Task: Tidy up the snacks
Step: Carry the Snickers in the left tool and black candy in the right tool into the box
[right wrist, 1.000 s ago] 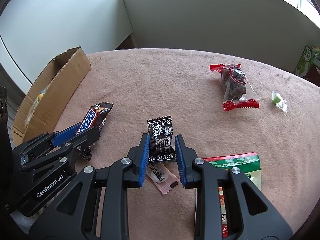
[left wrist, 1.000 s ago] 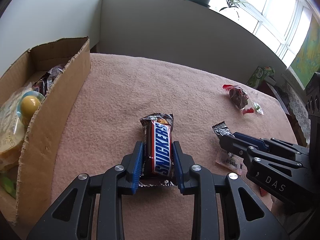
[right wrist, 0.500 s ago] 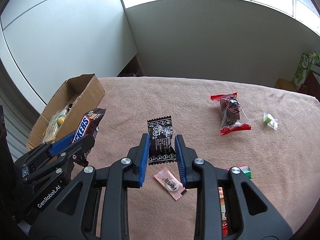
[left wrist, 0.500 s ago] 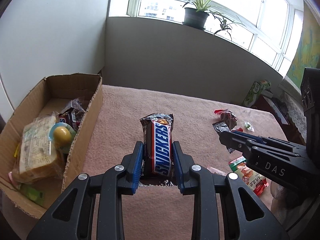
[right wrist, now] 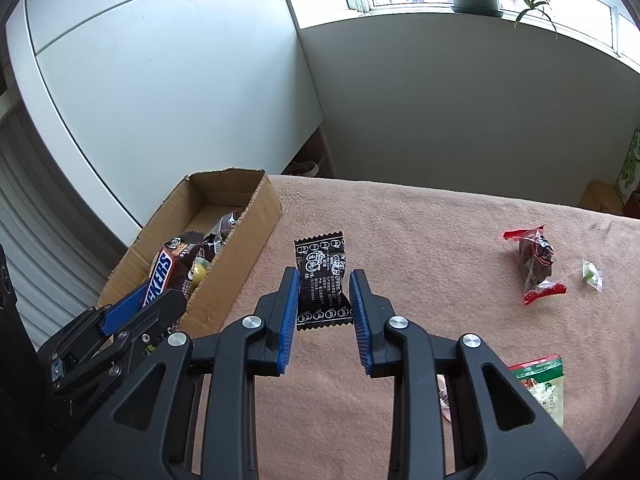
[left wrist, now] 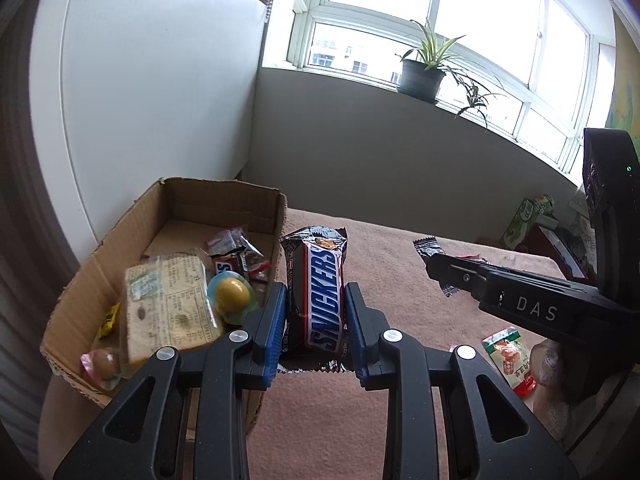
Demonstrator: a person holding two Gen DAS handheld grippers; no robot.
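I take the open brown cardboard box (left wrist: pixel 168 240) at the left as my landmark. It already holds a fair pile: a flat pale cellophane-wrapped cake (left wrist: pixel 172 304), a round yellow candy in a clear blister (left wrist: pixel 230 294), and small dark wrappers (left wrist: pixel 236 250) behind them. My left tool (left wrist: pixel 316 320) is clenched on a brown Snickers bar with blue lettering (left wrist: pixel 320 296), held in the air just right of the box's near wall, not yet over the opening. Further right of the box, my right tool (right wrist: pixel 324 300) is clenched on a small black sachet with white print (right wrist: pixel 322 280), lifted clear of the pink cloth-covered surface (right wrist: pixel 420 240). Still loose on that cloth, well right of the box: a clear packet with red ends and dark contents (right wrist: pixel 536 264), a tiny green-and-clear sweet (right wrist: pixel 591 274), and a red-and-green snack pouch (right wrist: pixel 544 384). I judge it roughly half done.
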